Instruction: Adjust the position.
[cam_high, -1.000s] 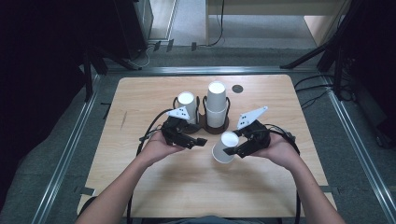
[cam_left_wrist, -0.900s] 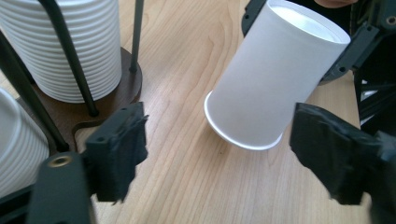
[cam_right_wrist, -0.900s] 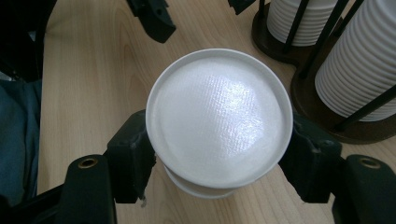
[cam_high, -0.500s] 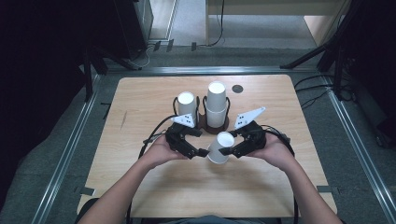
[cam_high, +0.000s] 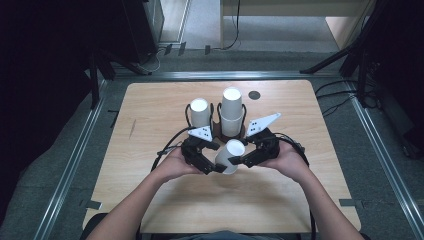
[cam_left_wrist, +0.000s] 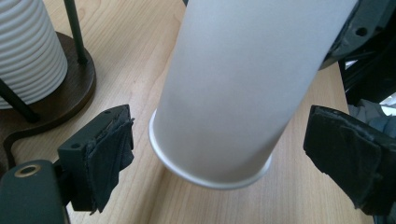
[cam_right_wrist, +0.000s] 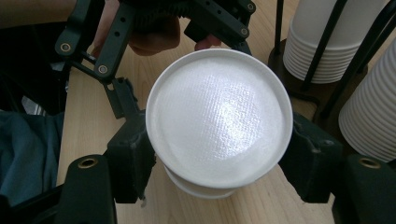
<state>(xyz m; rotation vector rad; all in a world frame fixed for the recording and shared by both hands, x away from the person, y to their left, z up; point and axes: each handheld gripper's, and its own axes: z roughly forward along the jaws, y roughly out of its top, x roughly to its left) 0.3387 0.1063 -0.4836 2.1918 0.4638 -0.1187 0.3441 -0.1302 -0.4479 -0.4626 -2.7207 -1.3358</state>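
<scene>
A white paper cup (cam_high: 229, 156) hangs upside down and tilted over the table's middle, with my right gripper (cam_high: 241, 159) shut on it. In the right gripper view its flat base (cam_right_wrist: 218, 120) faces the camera, both pads press its sides, and a second rim peeks out beneath it. My left gripper (cam_high: 214, 166) stands open around the cup's lower end. In the left gripper view the rim (cam_left_wrist: 210, 175) sits between the two pads with a gap on each side, touching neither.
Just behind the grippers, a dark wire holder (cam_high: 218, 131) keeps a ribbed cup stack (cam_high: 200, 114) and a taller smooth stack (cam_high: 231, 112). A small black disc (cam_high: 254, 94) lies near the wooden table's (cam_high: 150, 115) far edge. Cables trail from both grippers.
Both hands have come together. The right gripper carried the cup leftward, and the open left gripper slid right until its jaws straddle the cup's rim end.
</scene>
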